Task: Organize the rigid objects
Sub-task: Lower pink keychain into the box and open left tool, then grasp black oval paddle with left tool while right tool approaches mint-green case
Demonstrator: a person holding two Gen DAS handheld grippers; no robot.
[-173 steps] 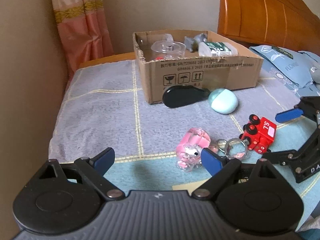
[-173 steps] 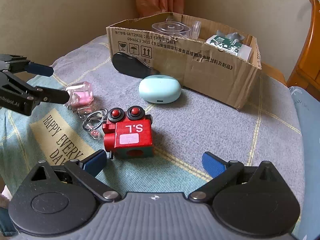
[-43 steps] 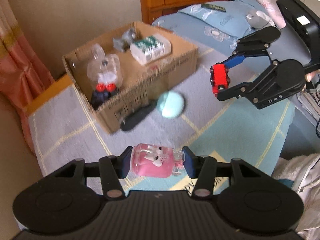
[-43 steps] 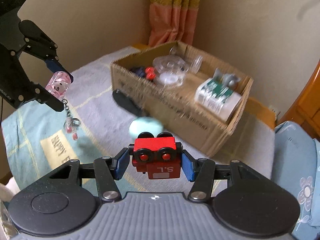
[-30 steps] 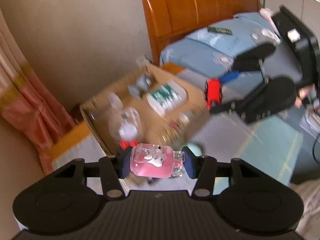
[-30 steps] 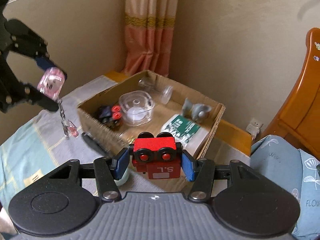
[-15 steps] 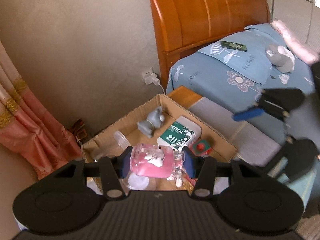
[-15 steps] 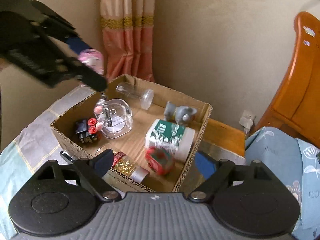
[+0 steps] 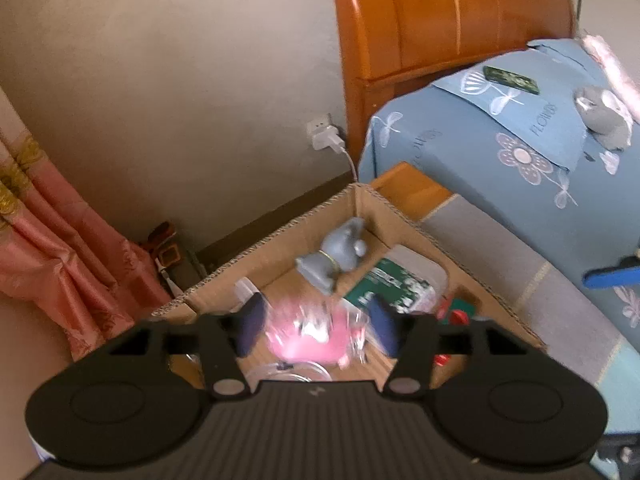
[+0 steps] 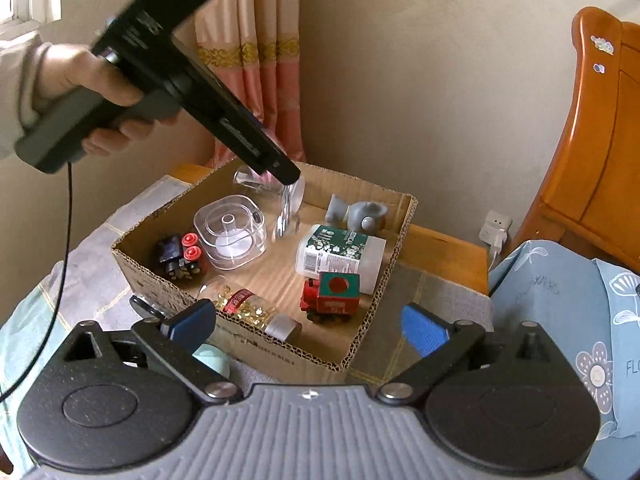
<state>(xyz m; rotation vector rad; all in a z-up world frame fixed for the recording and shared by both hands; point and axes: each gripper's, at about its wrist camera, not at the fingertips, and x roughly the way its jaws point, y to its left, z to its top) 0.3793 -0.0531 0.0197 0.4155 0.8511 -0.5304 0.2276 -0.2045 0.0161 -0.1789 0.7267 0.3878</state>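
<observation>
Left wrist view shows our left gripper [image 9: 314,326] opening, the pink charm [image 9: 308,336] slipping loose between its jaws, right above the cardboard box [image 9: 404,224], while our right gripper [image 10: 308,326] opens wide and empty, behind the red train [image 10: 330,296]

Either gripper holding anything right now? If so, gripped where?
Nothing is held. The right gripper is empty, still opening; the red toy train lies in the cardboard box. The left gripper is opening, the blurred pink keychain charm loose between its fingers.
</observation>
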